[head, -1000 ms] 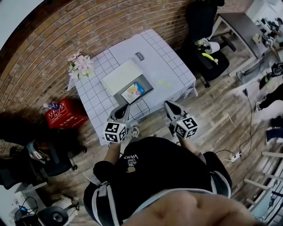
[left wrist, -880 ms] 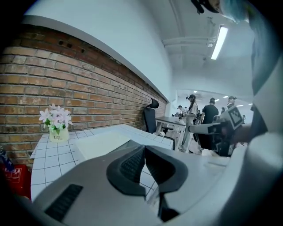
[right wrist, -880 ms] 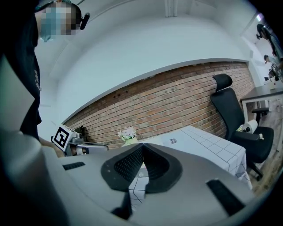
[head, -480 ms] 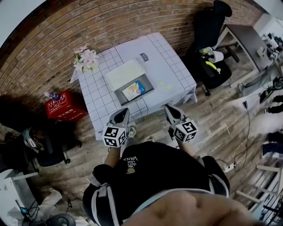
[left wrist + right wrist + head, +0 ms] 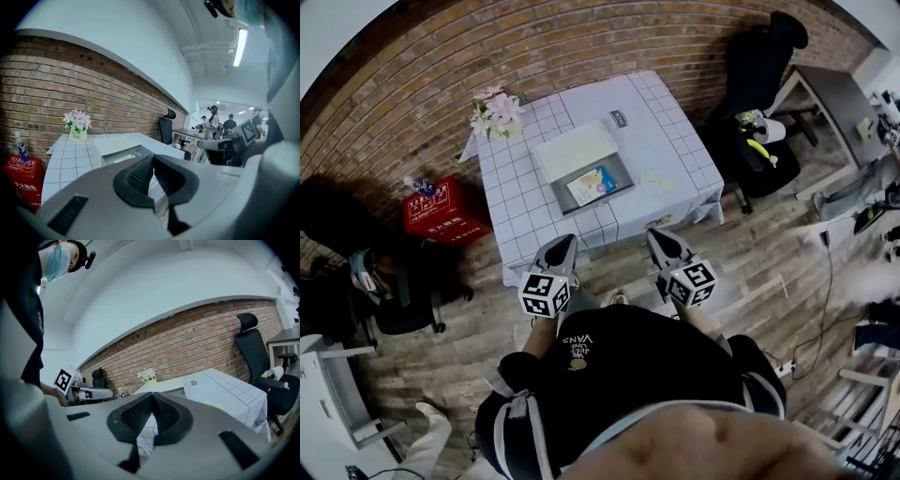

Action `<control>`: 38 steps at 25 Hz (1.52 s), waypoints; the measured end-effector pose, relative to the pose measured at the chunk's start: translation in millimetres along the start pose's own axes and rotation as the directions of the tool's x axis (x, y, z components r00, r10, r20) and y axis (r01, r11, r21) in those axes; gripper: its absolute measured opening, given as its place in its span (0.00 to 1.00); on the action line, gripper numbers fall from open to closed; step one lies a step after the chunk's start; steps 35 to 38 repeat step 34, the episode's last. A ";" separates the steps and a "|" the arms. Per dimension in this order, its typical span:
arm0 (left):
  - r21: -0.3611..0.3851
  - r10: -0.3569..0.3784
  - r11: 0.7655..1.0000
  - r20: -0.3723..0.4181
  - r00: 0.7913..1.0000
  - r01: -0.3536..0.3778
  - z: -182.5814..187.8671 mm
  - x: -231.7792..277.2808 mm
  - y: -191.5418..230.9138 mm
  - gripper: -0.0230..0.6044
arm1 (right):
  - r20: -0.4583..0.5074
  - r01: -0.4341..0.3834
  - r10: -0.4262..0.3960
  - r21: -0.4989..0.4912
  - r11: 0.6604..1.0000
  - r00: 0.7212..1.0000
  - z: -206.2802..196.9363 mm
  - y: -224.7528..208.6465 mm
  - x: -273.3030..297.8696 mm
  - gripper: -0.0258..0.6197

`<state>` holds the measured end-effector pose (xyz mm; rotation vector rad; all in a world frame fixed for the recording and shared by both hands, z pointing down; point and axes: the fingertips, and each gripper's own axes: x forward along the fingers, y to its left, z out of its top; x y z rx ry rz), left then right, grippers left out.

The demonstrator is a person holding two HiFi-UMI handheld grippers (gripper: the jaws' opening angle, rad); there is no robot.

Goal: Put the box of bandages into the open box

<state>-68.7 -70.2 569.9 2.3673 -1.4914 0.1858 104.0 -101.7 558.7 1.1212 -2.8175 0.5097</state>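
The bandage box, colourful with yellow and blue print, lies inside the open grey box, whose white lid is folded back. The box stands on the white grid-patterned table. My left gripper and right gripper hang over the wooden floor just short of the table's near edge, both shut and empty. In the left gripper view the shut left gripper points at the open box, where an edge of the bandage box shows. The right gripper faces the table.
A vase of pink flowers stands at the table's far left corner. A small dark card and two pale discs lie on the cloth. A red crate sits left of the table, black chairs right, and a brick wall behind.
The table has slid up and away in the head view. Both grippers, earlier over the table's near edge, now sit over the floor in front of it, still shut.
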 end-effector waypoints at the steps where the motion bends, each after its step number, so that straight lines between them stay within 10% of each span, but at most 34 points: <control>1: -0.001 -0.001 1.000 0.002 1.000 0.001 -0.5 -0.5 -1.3 0.06 | -0.001 -0.003 0.003 0.002 1.000 1.000 -0.9 0.8 -0.2 0.04; 38: 0.065 -0.136 0.988 -0.052 0.989 0.139 14.9 -14.9 26.7 0.06 | -0.014 0.094 -0.095 -0.040 0.995 0.995 -1.4 38.4 34.5 0.04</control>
